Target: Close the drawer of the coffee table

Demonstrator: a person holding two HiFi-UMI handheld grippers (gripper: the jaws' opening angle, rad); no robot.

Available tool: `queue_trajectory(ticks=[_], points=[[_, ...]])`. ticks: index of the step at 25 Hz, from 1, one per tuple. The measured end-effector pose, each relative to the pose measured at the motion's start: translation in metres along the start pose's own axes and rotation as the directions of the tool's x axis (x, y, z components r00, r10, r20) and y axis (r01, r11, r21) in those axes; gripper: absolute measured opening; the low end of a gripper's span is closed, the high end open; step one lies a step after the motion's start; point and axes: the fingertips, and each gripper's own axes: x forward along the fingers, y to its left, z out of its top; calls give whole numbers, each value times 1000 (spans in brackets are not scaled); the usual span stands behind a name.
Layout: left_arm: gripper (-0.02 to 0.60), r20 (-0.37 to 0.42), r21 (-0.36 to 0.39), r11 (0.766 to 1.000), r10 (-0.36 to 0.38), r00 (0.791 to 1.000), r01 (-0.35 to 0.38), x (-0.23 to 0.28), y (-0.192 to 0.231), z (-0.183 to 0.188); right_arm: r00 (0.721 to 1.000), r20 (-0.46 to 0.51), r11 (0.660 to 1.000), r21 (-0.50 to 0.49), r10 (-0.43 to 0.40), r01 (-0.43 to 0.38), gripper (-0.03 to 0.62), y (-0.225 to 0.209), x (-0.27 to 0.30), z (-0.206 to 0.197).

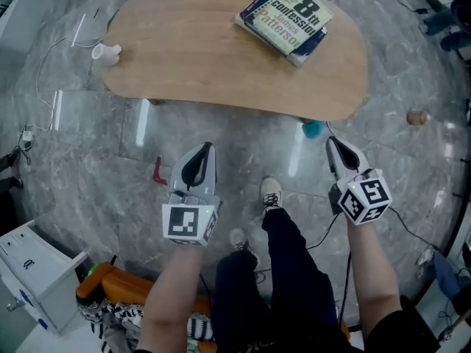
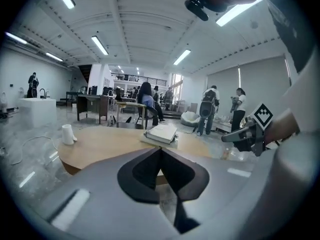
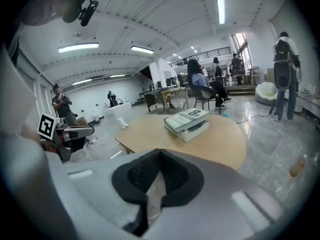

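The coffee table (image 1: 221, 65) is an oval wooden top seen from above, just ahead of my feet. No drawer front shows at its near edge (image 1: 243, 107) or in either gripper view. My left gripper (image 1: 208, 148) is held above the floor short of the table, jaws shut on nothing. My right gripper (image 1: 330, 143) hangs level with it at the right, also shut and empty. The left gripper view has its closed jaws (image 2: 161, 149) pointing over the table (image 2: 100, 146). In the right gripper view the closed tips (image 3: 159, 154) point at the table (image 3: 215, 141).
A stack of books (image 1: 288, 19) lies on the table's far right, a white cup (image 1: 107, 53) on its left end. A red object (image 1: 158, 172) and a teal thing (image 1: 313, 129) lie on the marble floor. A white cabinet (image 1: 33, 267) stands at lower left. People stand far off.
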Motion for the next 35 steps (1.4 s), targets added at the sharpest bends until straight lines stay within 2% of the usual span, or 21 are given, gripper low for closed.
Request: queue_trajectory(ticks=[5, 9, 11, 15, 19, 21, 24, 26, 32, 35], points=[[3, 17, -85, 995, 57, 998, -55, -83, -5, 74, 997, 28, 997, -48, 69, -68, 2, 54, -51, 75], [3, 10, -161, 985, 58, 998, -55, -145, -23, 118, 995, 47, 995, -34, 93, -92, 2, 93, -108, 119], [3, 2, -182, 983, 36, 999, -35, -173, -38, 134, 992, 50, 993, -28, 114, -113, 2, 116, -135, 132], [3, 30, -163, 986, -40, 999, 44, -223, -68, 176, 983, 100, 988, -54, 152, -147, 2, 165, -188, 165], [3, 49, -151, 980, -122, 991, 128, -281, -97, 198, 973, 146, 982, -95, 178, -165, 2, 210, -248, 188], [3, 43, -153, 972, -171, 984, 175, -305, -111, 201, 969, 165, 979, -118, 185, -167, 2, 230, -275, 193], [3, 55, -198, 948, -241, 969, 248, -336, -131, 206, 963, 184, 974, -151, 196, -170, 2, 258, -310, 192], [3, 67, -192, 940, -274, 960, 281, -355, -145, 211, 960, 184, 971, -158, 210, -182, 2, 276, -330, 185], [3, 49, -140, 929, -339, 939, 343, -407, -189, 212, 946, 148, 950, -170, 288, -263, 2, 329, -393, 159], [3, 58, -145, 924, -349, 935, 354, -425, -202, 213, 935, 140, 939, -164, 327, -303, 2, 342, -414, 149]])
